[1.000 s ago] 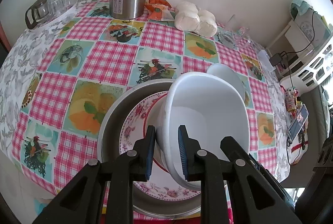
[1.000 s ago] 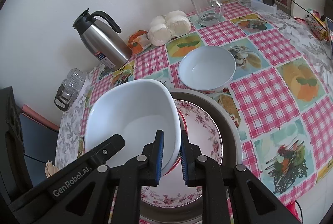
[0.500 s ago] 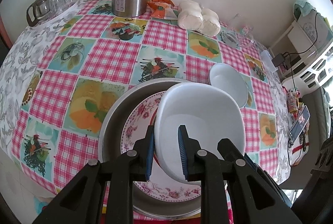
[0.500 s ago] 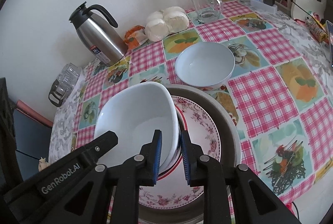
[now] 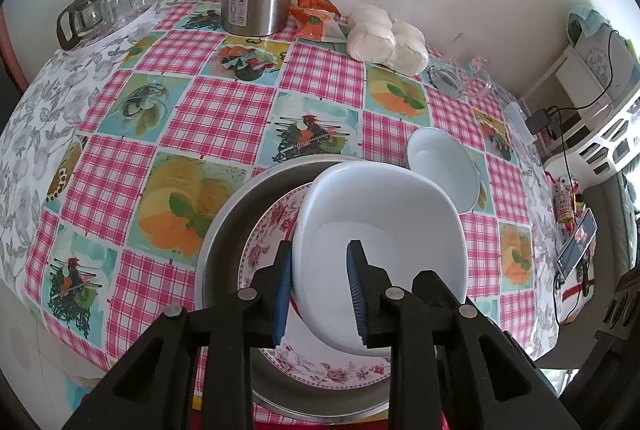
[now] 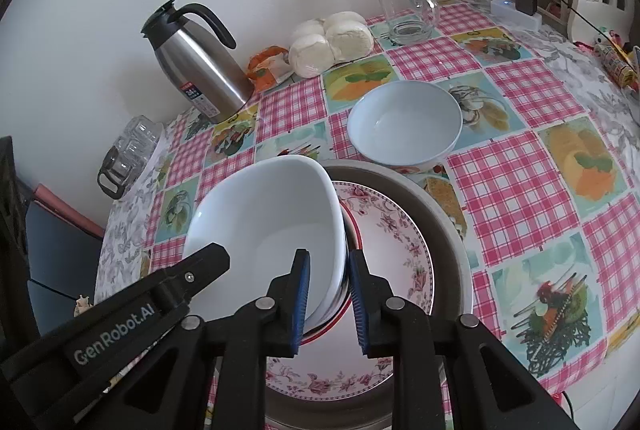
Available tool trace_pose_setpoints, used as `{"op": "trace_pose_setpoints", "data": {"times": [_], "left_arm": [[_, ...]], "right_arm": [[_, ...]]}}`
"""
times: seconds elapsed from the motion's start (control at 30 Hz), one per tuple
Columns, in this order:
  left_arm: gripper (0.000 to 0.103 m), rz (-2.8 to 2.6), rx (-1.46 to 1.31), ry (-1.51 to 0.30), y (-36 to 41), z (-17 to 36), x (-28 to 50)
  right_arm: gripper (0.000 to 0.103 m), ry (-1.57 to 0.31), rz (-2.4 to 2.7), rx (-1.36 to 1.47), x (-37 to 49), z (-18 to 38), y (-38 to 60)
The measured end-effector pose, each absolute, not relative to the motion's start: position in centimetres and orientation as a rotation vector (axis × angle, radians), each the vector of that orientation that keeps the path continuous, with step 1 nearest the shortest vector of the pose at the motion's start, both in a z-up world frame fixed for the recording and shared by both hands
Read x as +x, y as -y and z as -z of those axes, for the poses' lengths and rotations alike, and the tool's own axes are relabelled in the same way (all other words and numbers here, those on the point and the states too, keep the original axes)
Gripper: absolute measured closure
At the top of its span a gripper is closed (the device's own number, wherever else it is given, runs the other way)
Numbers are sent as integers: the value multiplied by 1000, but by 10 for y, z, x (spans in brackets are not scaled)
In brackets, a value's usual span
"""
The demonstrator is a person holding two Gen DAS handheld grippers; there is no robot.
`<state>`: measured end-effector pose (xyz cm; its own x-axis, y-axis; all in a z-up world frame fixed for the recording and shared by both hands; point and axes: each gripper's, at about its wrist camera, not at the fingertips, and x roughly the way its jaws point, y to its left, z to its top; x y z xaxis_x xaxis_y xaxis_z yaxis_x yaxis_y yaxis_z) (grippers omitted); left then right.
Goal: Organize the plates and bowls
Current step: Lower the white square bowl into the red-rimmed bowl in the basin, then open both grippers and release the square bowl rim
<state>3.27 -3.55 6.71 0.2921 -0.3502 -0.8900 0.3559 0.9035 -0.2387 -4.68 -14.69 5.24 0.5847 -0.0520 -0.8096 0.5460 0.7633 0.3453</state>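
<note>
The left gripper (image 5: pixel 320 294) straddles the near-left rim of the square white bowl (image 5: pixel 380 230), its jaws opening. The bowl sits on the floral plate (image 6: pixel 396 230) inside a metal pan (image 6: pixel 448 226) on the counter (image 5: pixel 208 110). The right gripper (image 6: pixel 328 304) brackets the bowl's right rim, slightly parted. A round white bowl (image 6: pixel 404 122) stands just beyond.

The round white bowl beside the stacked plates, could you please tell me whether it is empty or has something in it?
Empty. The round white bowl stands upright on the tablecloth, and the right wrist view shows its bare white inside.
</note>
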Motion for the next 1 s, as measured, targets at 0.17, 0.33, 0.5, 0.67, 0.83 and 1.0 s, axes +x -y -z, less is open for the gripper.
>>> {"op": "trace_pose_setpoints", "data": {"times": [0.17,0.33,0.5,0.67,0.83,1.0], "left_arm": [[74,478,-10,-1180,34,-69,33],[74,481,-20,-1159,32,-74,32],[74,483,-40,-1143,29,-79,32],[74,493,-56,-1111,26,-89,30],[74,486,-59,-1109,24,-90,31],[74,474,-62,-1109,23,-89,32]], "right_arm": [[80,-891,373,631,-47,-52,149],[80,-873,373,619,-50,-58,150],[80,-866,379,637,-52,-59,154],[80,-868,390,666,-54,-56,161],[80,-867,388,675,-54,-54,162],[80,-878,391,690,-54,-50,165]]}}
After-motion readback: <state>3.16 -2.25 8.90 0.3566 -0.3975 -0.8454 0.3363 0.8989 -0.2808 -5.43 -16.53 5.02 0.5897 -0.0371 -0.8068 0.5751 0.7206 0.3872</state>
